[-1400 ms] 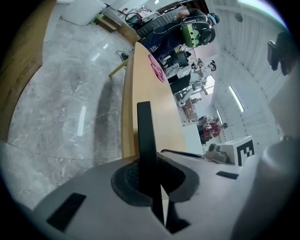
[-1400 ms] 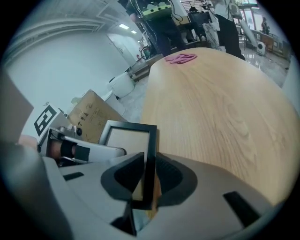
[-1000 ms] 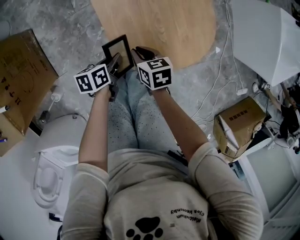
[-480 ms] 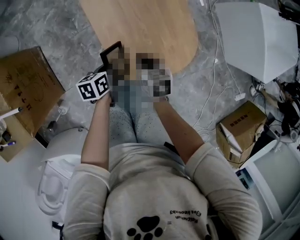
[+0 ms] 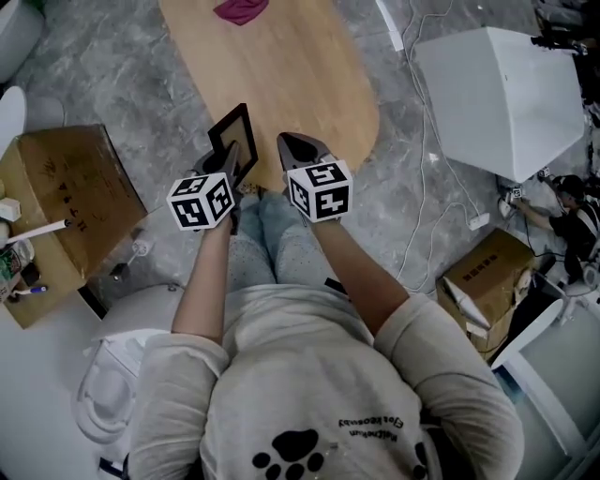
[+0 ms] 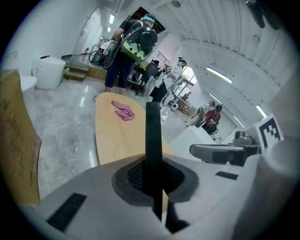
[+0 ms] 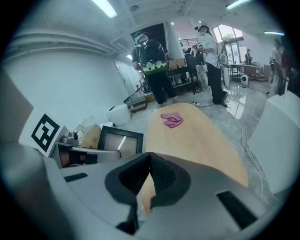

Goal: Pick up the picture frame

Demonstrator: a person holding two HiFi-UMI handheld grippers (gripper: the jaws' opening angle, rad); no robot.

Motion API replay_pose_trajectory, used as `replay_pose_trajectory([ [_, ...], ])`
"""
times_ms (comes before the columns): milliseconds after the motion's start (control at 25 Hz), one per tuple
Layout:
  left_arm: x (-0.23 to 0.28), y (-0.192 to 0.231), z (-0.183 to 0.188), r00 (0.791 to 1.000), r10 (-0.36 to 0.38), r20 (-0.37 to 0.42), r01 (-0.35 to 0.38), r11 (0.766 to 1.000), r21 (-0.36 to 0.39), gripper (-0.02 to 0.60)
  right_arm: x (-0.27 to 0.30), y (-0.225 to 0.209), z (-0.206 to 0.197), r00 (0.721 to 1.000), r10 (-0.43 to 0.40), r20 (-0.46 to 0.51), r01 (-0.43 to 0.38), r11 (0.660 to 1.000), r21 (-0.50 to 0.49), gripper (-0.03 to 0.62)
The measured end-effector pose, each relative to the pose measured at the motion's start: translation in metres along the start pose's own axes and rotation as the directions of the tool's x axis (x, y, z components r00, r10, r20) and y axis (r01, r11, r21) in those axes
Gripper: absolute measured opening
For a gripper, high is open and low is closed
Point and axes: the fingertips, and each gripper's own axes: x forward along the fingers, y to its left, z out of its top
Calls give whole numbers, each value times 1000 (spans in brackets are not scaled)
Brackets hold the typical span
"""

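Below me a rounded wooden table (image 5: 281,75) stands on the grey marbled floor (image 5: 141,66). A crumpled pink cloth (image 5: 241,10) lies near its far end. A cardboard box (image 5: 70,202) and white cables (image 5: 433,173) lie on the floor beside it.

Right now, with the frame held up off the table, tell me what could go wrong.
1. The left gripper pinches the picture frame by one thin edge, so it may pivot or slip out.
2. The right gripper is shut and empty, so nothing supports the other side.
3. The frame hangs near the edge of the wooden table, over the floor; a drop could break it.
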Motion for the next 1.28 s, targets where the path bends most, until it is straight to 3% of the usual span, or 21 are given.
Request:
replay_pose_trajectory([
  [320,-45,-37,52,991,-15,131,3,996,91,17,-52,19,52,992,0,127,11,996,-85,8],
  [680,-96,-82,101,962,-32,272,-25,979,203,17,-107,43,101,961,3,276,35,991,-133,9],
  [920,-130,-112,120,932,-37,361,-64,962,264,17,-138,59,120,938,20,345,39,986,-163,9],
  [1280,-180,-152,148,869,-71,490,-115,934,339,17,-183,78,148,890,43,453,57,977,-205,9],
])
